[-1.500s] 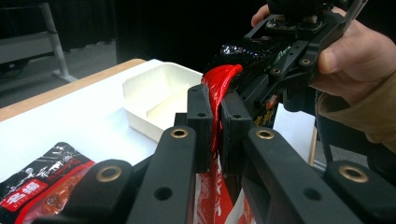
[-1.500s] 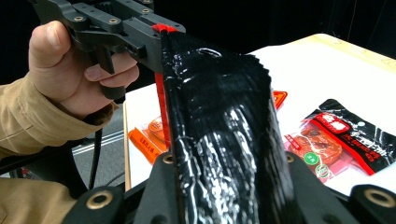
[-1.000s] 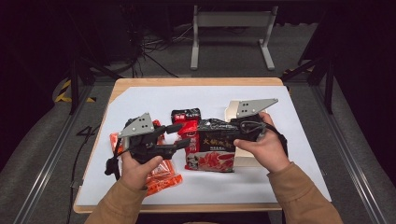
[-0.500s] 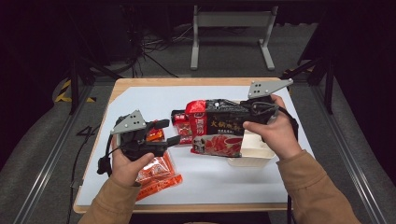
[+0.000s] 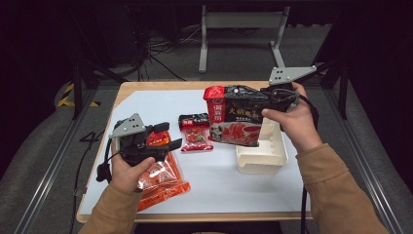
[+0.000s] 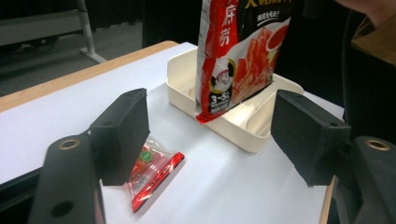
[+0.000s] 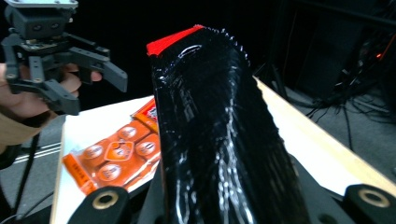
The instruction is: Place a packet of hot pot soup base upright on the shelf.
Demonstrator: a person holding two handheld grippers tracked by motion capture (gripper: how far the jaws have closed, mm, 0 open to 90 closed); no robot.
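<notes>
A large red-and-black food pouch (image 5: 238,117) hangs upright, with my right gripper (image 5: 275,97) shut on its right edge. In the right gripper view its glossy black back (image 7: 219,140) rises between the jaws. Its lower corner (image 6: 205,114) dips into the white tray (image 5: 260,158); I cannot tell whether it touches. My left gripper (image 5: 170,137) is at the table's left, apart from the pouch. Its jaws have just been opening, and nothing is between them (image 6: 210,140). A small red sachet (image 6: 154,170) lies by its left jaw.
An orange multi-pack (image 5: 160,180) lies under my left hand near the front edge. Two small sachets, one black-topped (image 5: 194,120) and one red (image 5: 196,139), lie mid-table left of the tray. The white mat (image 5: 219,185) covers the wooden table (image 5: 160,85).
My right gripper has lifted the pouch up and to the far right, from flat on the table to upright over the tray. The left gripper's jaws have widened and stand clear of the pouch.
</notes>
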